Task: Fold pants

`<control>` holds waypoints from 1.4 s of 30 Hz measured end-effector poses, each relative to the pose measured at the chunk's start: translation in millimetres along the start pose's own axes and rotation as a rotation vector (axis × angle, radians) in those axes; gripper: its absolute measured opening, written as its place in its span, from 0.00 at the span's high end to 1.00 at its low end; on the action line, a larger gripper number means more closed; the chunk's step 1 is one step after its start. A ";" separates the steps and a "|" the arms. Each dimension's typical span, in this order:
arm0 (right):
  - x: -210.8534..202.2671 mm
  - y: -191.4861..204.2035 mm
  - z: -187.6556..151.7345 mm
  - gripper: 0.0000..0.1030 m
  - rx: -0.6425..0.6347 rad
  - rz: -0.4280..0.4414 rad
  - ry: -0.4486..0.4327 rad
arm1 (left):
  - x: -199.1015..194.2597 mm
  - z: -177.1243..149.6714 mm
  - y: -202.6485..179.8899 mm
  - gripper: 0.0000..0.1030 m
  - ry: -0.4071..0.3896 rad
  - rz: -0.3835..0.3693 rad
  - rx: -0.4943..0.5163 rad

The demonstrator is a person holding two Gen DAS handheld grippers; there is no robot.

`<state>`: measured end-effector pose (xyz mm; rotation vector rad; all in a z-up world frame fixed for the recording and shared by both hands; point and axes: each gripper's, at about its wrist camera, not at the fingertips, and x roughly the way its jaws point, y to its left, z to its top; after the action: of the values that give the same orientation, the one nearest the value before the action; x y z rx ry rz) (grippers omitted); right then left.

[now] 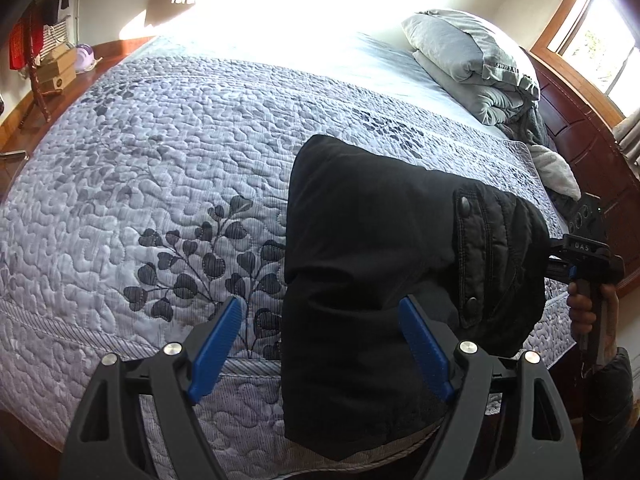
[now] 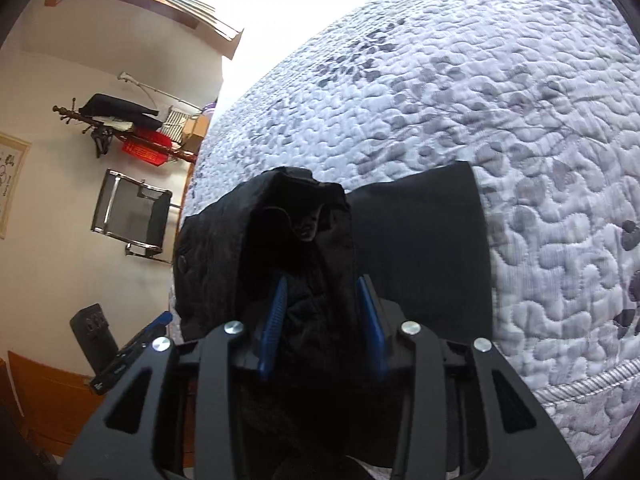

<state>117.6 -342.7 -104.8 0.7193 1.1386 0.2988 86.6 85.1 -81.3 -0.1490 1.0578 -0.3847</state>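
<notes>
Ribbed blue pads [image 1: 216,344] of left claw [image 1: 320,320] spread wide, black pants [image 1: 360,260] folded on quilted bed [image 1: 140,168], bunched waistband between right claw [image 2: 322,312] pads, grip unclear.

One pair of black pants [image 1: 372,280], folded, centre-right of the left wrist frame. Two grippers: left gripper [image 1: 320,312] bottom centre, right gripper [image 2: 322,284] bottom centre of its own view. Two snap buttons [image 1: 466,203] on the waistband. Two windows [image 1: 592,36], top and upper right. One quilt [image 1: 160,160].

Grey pillows [image 1: 468,64] lie stacked on the quilted bedspread [image 1: 160,152].
</notes>
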 end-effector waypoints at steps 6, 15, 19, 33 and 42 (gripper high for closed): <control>-40.4 3.4 -0.4 0.52 -0.049 0.000 -0.084 | 0.1 0.8 -1.8 0.21 -0.001 0.023 0.017; -40.1 42.8 13.1 0.49 -0.149 -0.166 -0.139 | -14.9 3.5 -25.7 0.13 -0.051 0.124 0.102; -68.5 41.9 10.0 0.38 -0.135 -0.176 -0.230 | -23.3 6.5 -30.0 0.12 -0.079 0.144 0.125; 27.2 49.4 9.2 0.26 -0.145 -0.116 -0.017 | -35.4 10.8 -36.8 0.07 -0.122 0.178 0.144; 41.1 40.4 -3.8 0.76 -0.114 -0.013 0.041 | -37.6 11.4 -40.6 0.06 -0.131 0.184 0.159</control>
<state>136.6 -288.2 -108.7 0.6076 1.1554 0.3663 70.7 61.1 -32.7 0.0643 0.8998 -0.2869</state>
